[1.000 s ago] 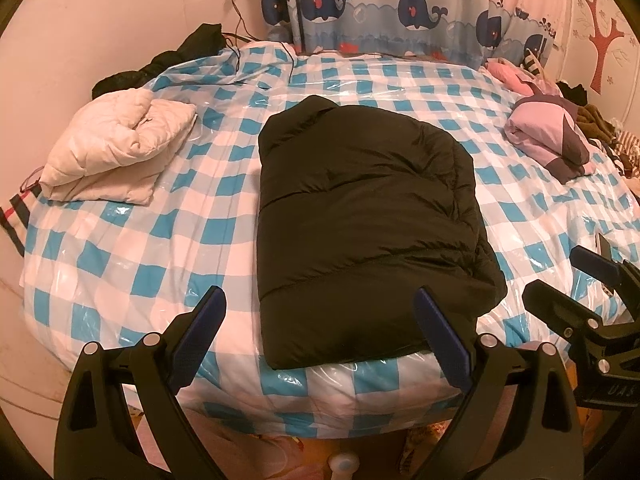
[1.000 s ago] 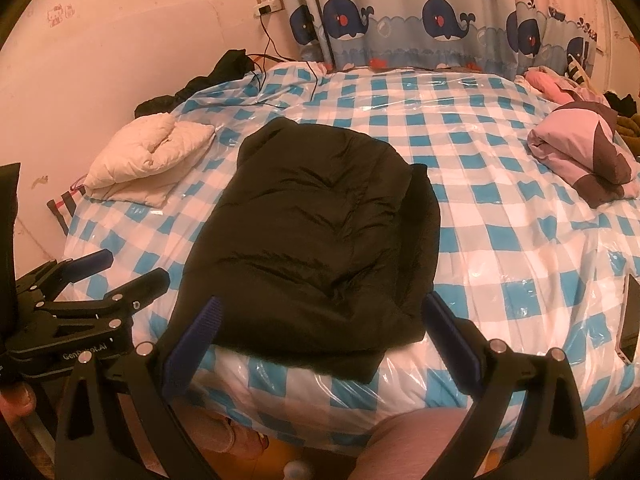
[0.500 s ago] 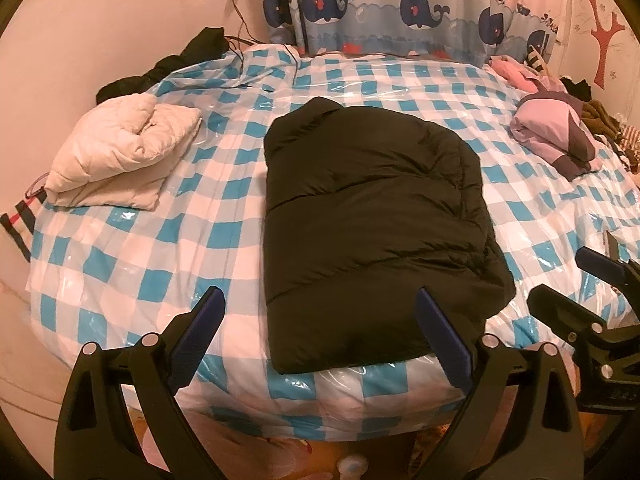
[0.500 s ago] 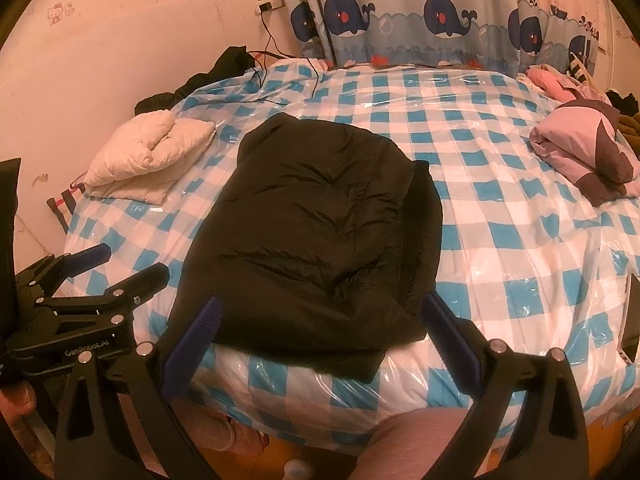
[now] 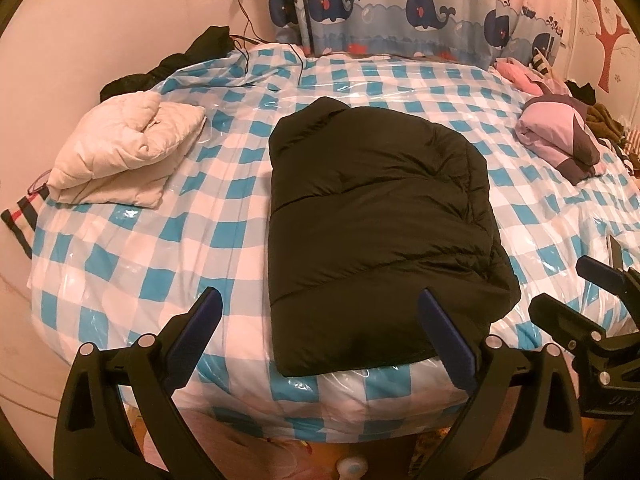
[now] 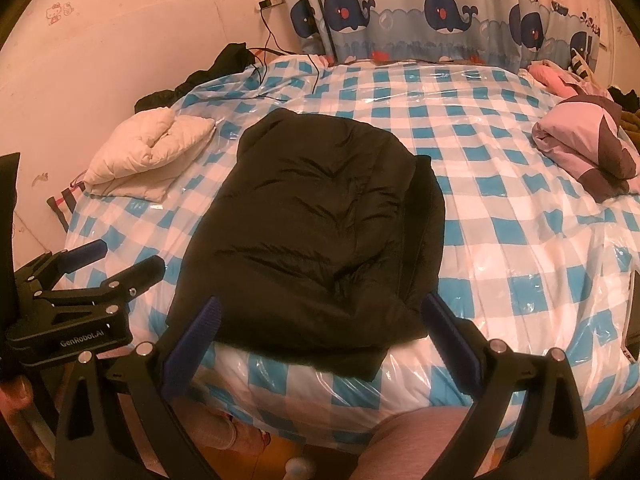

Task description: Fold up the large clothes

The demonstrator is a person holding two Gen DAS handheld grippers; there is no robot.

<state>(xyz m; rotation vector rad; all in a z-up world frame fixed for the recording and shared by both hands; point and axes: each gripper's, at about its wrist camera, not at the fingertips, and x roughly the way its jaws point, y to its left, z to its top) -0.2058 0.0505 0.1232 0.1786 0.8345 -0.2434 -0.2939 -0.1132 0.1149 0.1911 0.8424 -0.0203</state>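
Observation:
A black puffer jacket (image 5: 372, 224) lies folded into a rectangle in the middle of the bed (image 5: 152, 264) with its blue-and-white checked cover under clear plastic. It also shows in the right wrist view (image 6: 316, 236). My left gripper (image 5: 320, 316) is open and empty, held just short of the jacket's near edge. My right gripper (image 6: 320, 320) is open and empty at the same near edge. Each gripper shows in the other's view: the right one (image 5: 576, 292) and the left one (image 6: 116, 256).
A folded cream padded jacket (image 5: 124, 156) lies at the bed's left. A folded pink-and-purple garment (image 5: 560, 140) lies at the right. Dark clothes (image 5: 176, 64) and a cable sit at the far left corner. A whale-print curtain (image 5: 400, 4) hangs behind. A dark phone (image 6: 634, 316) lies at the right edge.
Both grippers have shifted slightly; the jacket sits a little lower in the left wrist view. Nothing was grasped or released.

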